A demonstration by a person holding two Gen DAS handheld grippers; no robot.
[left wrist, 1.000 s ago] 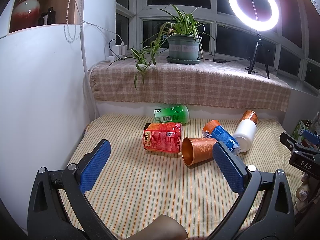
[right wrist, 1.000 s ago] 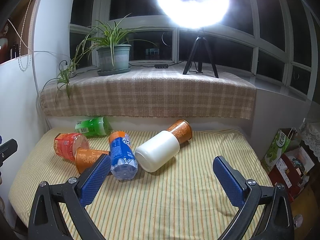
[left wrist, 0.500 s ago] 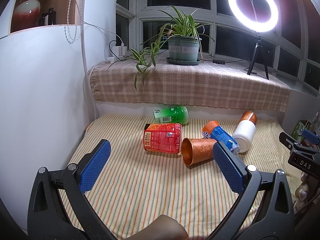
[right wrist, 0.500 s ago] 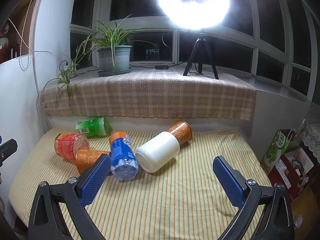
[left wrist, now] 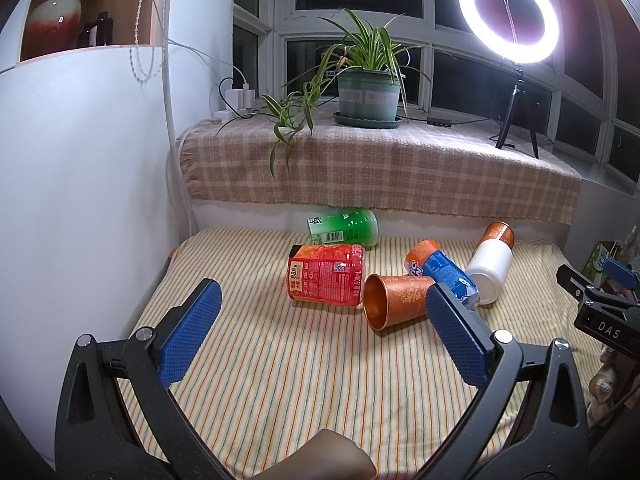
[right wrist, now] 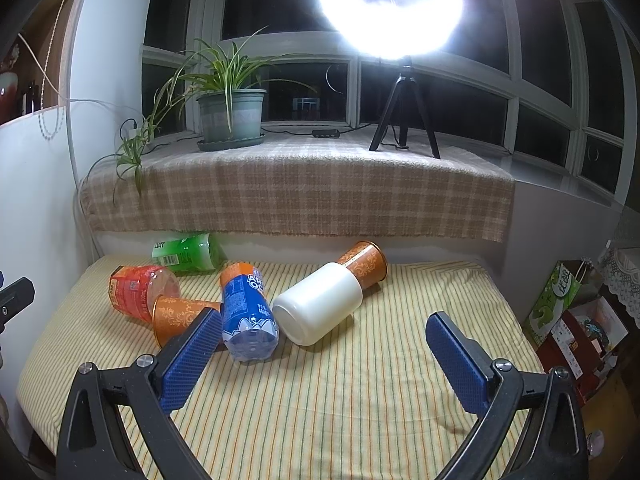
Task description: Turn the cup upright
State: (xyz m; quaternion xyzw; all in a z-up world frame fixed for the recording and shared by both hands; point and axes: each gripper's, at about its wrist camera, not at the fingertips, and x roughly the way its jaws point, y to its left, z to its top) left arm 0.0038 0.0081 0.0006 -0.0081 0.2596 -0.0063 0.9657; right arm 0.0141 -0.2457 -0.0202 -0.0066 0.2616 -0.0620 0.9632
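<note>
Several cups lie on their sides on a striped cloth (left wrist: 304,376). A copper cup (left wrist: 396,298) lies with its mouth toward me, also in the right wrist view (right wrist: 176,314). Beside it lie a red cup (left wrist: 326,278), a green cup (left wrist: 346,228), a blue cup (left wrist: 440,272) and a white cup (left wrist: 490,268) nested in another copper cup (left wrist: 499,234). My left gripper (left wrist: 320,338) is open and empty, short of the copper cup. My right gripper (right wrist: 324,360) is open and empty, in front of the blue cup (right wrist: 246,312) and white cup (right wrist: 320,304).
A white wall (left wrist: 80,184) bounds the left side. A ledge with a checked cloth (left wrist: 380,172) runs along the back, bearing a potted plant (left wrist: 368,92) and a ring light on a tripod (left wrist: 508,28). Boxes (right wrist: 576,316) stand right of the table.
Both views have shifted very slightly. The cups have not moved and both grippers stay open.
</note>
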